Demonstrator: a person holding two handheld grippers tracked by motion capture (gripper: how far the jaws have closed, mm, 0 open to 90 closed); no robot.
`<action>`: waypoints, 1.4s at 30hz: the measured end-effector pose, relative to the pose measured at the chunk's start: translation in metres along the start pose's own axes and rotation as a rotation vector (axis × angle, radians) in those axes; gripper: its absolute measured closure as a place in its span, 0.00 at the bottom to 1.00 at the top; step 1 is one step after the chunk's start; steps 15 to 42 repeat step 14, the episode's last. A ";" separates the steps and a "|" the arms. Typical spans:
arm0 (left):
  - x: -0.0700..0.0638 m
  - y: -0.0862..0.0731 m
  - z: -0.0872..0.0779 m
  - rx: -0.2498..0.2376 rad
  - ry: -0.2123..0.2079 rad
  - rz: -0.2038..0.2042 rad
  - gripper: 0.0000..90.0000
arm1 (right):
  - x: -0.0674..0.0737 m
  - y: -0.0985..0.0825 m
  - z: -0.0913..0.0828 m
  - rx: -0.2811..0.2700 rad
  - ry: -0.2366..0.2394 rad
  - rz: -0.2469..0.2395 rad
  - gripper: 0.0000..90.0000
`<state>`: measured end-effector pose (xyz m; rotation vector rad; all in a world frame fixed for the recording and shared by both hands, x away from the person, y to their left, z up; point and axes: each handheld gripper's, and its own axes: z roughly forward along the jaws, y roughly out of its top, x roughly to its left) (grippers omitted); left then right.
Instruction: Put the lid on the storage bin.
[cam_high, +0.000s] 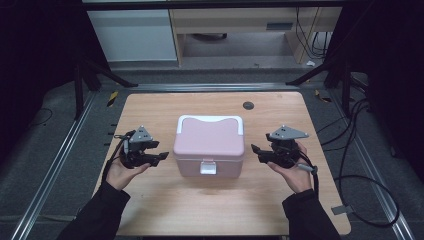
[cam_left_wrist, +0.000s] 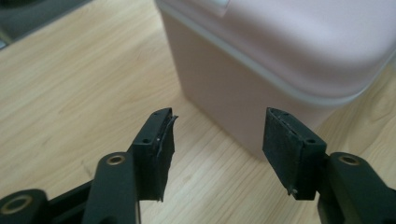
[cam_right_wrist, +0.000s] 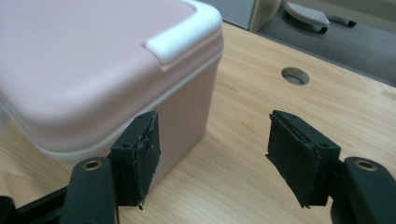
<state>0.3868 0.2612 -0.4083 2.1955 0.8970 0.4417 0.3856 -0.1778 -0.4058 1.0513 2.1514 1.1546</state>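
A pink box (cam_high: 209, 145) with a white handle and a white front latch (cam_high: 208, 167) stands shut in the middle of the wooden table (cam_high: 165, 200). My left gripper (cam_high: 161, 157) is held just left of the box, its jaws apart and empty. In the left gripper view the box's side wall (cam_left_wrist: 233, 93) fills the space just beyond the left gripper (cam_left_wrist: 217, 149). My right gripper (cam_high: 256, 152) is held just right of the box, open and empty. In the right gripper view the box's corner (cam_right_wrist: 187, 107) stands close ahead of the right gripper (cam_right_wrist: 215, 154).
A round cable hole (cam_high: 248, 105) (cam_right_wrist: 295, 75) sits in the table's far edge. Black frame legs stand at both far corners, and cables trail on the floor at the right (cam_high: 360, 165). White cabinets stand beyond the table.
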 end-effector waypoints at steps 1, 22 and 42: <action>0.002 -0.003 0.001 0.010 0.004 -0.007 0.47 | -0.001 -0.002 0.001 0.004 -0.004 0.005 0.36; 0.021 -0.034 0.023 0.115 0.042 -0.093 0.33 | -0.021 -0.042 0.010 0.121 -0.095 0.065 0.16; 0.021 -0.034 0.023 0.115 0.042 -0.093 0.33 | -0.021 -0.042 0.010 0.121 -0.095 0.065 0.16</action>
